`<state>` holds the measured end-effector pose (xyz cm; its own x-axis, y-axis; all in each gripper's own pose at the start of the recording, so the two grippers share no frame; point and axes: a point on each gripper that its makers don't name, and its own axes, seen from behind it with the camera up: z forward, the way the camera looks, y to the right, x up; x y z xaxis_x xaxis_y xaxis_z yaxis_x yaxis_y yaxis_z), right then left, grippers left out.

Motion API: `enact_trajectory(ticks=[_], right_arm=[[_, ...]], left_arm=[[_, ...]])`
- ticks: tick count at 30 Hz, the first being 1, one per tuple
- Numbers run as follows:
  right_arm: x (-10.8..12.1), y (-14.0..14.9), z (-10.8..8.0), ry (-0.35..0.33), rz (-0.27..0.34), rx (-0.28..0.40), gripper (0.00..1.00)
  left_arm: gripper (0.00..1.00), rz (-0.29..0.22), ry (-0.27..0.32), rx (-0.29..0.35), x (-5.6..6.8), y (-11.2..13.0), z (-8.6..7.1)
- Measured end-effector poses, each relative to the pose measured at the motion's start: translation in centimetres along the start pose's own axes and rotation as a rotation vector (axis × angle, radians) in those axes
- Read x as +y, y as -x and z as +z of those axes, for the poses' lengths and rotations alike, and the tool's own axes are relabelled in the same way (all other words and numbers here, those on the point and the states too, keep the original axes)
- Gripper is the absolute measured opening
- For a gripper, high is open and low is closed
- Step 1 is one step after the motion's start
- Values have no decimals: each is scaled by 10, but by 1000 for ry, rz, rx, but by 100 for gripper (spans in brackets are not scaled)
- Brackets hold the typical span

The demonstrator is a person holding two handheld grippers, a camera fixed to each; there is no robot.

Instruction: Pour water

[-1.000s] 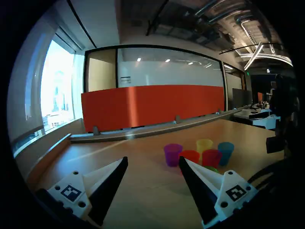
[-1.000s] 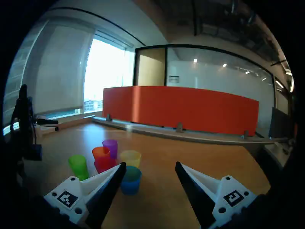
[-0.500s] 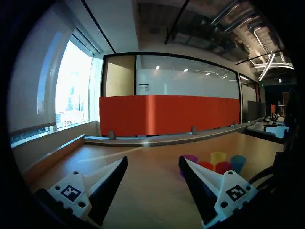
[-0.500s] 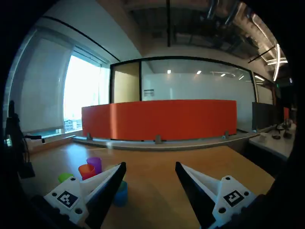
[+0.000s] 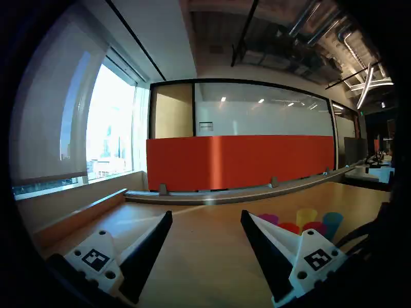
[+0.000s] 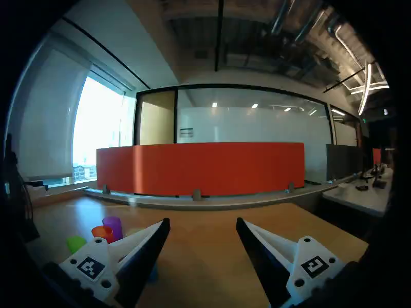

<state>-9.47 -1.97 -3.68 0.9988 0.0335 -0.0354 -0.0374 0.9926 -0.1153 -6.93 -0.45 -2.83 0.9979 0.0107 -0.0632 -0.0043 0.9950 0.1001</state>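
A cluster of coloured plastic cups stands on the wooden table [image 5: 205, 256]. In the left gripper view I see a yellow cup [image 5: 306, 215], a blue cup [image 5: 332, 222], a purple cup [image 5: 269, 218] and two red ones, partly hidden behind my right finger. My left gripper [image 5: 205, 226] is open and empty, left of the cups. In the right gripper view a purple cup [image 6: 112, 227], an orange cup [image 6: 102, 233] and a green cup [image 6: 76, 243] sit at lower left, beside my left finger. My right gripper [image 6: 200, 232] is open and empty, right of them.
An orange divider panel [image 5: 236, 160] runs along the table's far edge, with a glass-walled room behind. Bright windows [image 5: 108, 133] line the left side. Desks with equipment [image 6: 359, 190] stand at the right. A dark stand [image 6: 15, 205] rises at the left edge.
Both grippers have tilted upward, so the cups dropped lower in each view and are more hidden by the fingers. Both stayed open.
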Motion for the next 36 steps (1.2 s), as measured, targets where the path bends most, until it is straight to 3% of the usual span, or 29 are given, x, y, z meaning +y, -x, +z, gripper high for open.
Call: enact_trajectory(ticks=[5, 14, 26, 36], right_arm=[[-3, 3, 2, -9, 5, -12, 100], [0, 5, 5, 9, 33, -29, 100], [-6, 2, 6, 28, 22, -45, 99], [-18, 3, 13, 13, 6, -51, 100]], left_arm=[[99, 18, -45, 12, -7, 7, -1], [99, 29, -57, 26, -11, 26, -1], [99, -53, -52, -1, -16, 57, 4], [99, -42, -61, -12, -13, 65, 9]])
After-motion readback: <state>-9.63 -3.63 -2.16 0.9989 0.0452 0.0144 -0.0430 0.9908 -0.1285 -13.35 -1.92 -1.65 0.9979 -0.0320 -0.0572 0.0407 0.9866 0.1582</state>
